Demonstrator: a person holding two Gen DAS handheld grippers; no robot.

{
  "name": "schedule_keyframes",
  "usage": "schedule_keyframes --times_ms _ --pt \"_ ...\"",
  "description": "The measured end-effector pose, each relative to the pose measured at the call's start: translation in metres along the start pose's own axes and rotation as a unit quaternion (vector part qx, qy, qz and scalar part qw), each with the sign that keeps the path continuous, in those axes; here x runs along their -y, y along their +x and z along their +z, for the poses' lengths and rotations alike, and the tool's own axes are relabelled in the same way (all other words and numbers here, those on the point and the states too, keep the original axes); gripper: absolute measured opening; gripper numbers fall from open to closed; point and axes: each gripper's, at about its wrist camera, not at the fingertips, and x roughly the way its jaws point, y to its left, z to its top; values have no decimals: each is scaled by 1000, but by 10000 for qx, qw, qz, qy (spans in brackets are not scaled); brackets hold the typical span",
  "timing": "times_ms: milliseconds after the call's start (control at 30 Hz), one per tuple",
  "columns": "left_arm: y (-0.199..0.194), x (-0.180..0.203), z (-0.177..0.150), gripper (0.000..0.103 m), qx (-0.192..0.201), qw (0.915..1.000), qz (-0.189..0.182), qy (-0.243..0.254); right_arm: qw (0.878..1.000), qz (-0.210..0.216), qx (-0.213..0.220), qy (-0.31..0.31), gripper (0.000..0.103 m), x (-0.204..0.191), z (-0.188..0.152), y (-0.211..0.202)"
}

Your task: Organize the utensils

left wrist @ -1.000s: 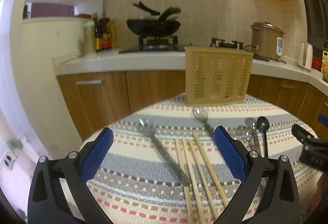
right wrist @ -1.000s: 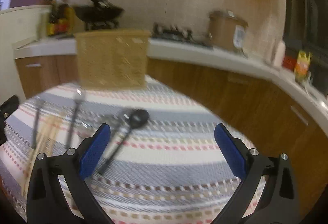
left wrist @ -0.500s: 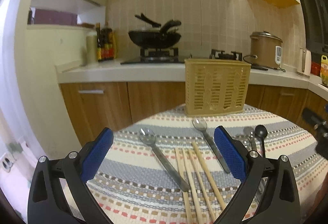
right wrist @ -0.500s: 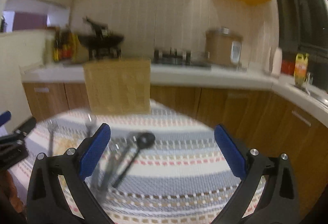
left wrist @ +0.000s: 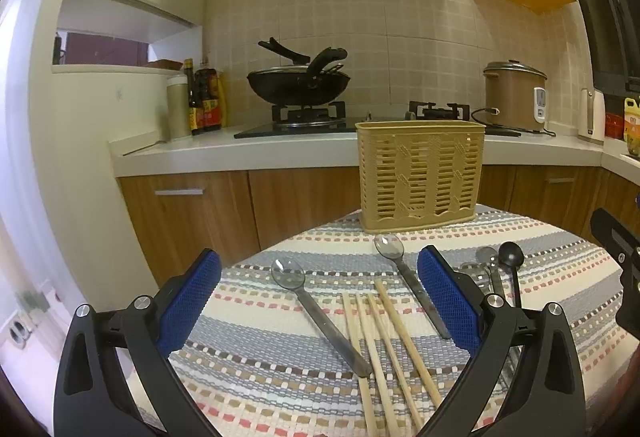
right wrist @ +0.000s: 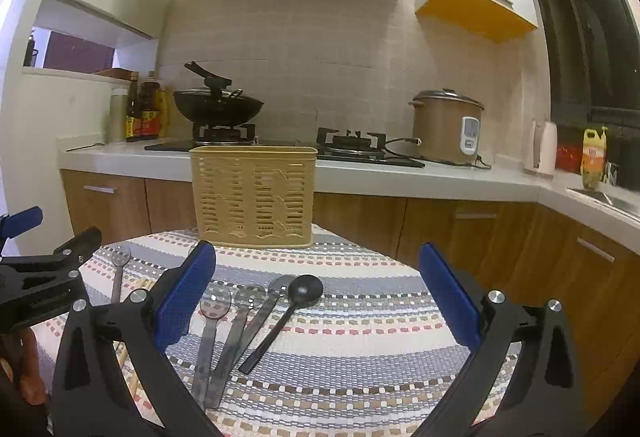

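Both claws hover above a round tabletop (left wrist: 280, 357) covered by a striped woven cloth, and neither grips anything. The left claw (left wrist: 320, 301) is spread wide, its blue pads (left wrist: 188, 301) well apart over the utensils. The right claw (right wrist: 318, 301) is likewise released, its jaws wide.

A tan slotted plastic utensil basket (left wrist: 419, 175) stands upright at the tabletop's 12 o'clock edge. In the left wrist view, a clear-bowled spoon (left wrist: 316, 307) lies toward 10 o'clock from the middle, its handle running toward 5 o'clock. Just beside it, four wooden chopsticks (left wrist: 384, 345) lie roughly side by side. A second clear spoon (left wrist: 408, 281) lies just right of them, bowl toward the basket.

In the right wrist view, a black ladle-shaped spoon (right wrist: 286, 317) lies near the centre, its bowl at 12 o'clock and handle slanting to 7 o'clock. Close on its left lie three grey translucent spoons (right wrist: 230, 333), handles bunched together; whether they touch cannot be told.

Behind, a kitchen counter holds a black wok (left wrist: 298, 85) on a gas stove and a brown rice cooker (left wrist: 514, 97) at 2 o'clock.
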Motion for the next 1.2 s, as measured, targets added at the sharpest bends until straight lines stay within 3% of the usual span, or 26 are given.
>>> schedule_keyframes --times_ms 667,1200 --pt "2 -5 0 95 -34 9999 -62 -100 9992 -57 -362 141 97 7 -1 14" --pt "1 -7 2 95 7 9999 -73 -154 9994 -62 -315 147 97 7 0 13"
